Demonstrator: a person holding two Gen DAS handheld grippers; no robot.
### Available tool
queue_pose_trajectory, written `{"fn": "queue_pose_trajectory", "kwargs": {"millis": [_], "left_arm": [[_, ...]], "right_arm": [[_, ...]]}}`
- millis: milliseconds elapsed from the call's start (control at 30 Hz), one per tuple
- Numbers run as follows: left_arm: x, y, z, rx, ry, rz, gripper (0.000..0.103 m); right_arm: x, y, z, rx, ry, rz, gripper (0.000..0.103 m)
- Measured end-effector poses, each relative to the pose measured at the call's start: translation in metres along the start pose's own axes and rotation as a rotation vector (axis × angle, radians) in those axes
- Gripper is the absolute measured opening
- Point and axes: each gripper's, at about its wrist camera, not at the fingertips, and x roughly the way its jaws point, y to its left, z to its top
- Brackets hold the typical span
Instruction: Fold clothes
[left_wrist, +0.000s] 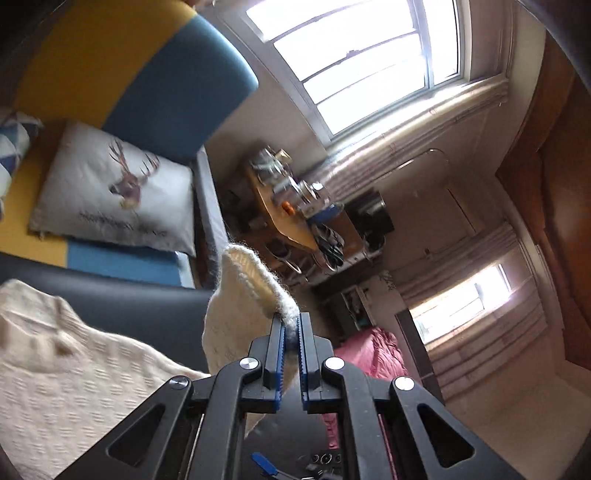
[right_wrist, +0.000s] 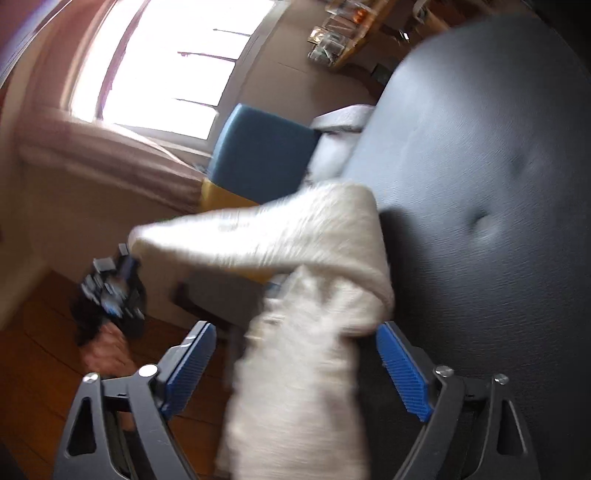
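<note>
Left gripper: the left gripper (left_wrist: 291, 325) has its blue pads pinched tight on the edge of the cream knit sweater (left_wrist: 243, 295), that corner lifted clear in the air.
Right gripper: the right gripper (right_wrist: 295, 354) stands wide apart; the sweater hangs down between the blue pads, and the blur hides whether either pad touches it.
Sweater: the rest of it lies spread on the dark leather surface (left_wrist: 122, 291), lower left in the left wrist view.
Surface: black, padded, with button dimples, filling the right of the right wrist view.
Room: blue and yellow sofa (left_wrist: 147, 74) with a stag cushion (left_wrist: 122, 192), bright barred window (left_wrist: 354, 55), cluttered wooden table (left_wrist: 291, 199), wooden floor (right_wrist: 40, 325).
Other hand: seen from the right wrist camera, a person's hand (right_wrist: 107, 354), holding the other gripper, at the sweater's far end.
</note>
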Motion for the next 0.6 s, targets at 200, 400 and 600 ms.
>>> {"fn": "queue_pose_trajectory", "kwargs": {"millis": [200,400,600], "left_arm": [[-0.082,0.06,-0.01,-0.012,-0.061,0.112,0.005],[-0.135,0.147,-0.042,-0.106,-0.087,0.244,0.005],[-0.165,0.249,-0.086,-0.248,-0.056,0.373,0.005]], "right_arm": [[0.044,-0.001,-0.008,0.155,0.036,0.109,0.102],[0.078,0.005,-0.029,0.164,0.084,0.093,0.103],[0.102,0.002,-0.04,0.182,0.11,0.032,0.103]]}}
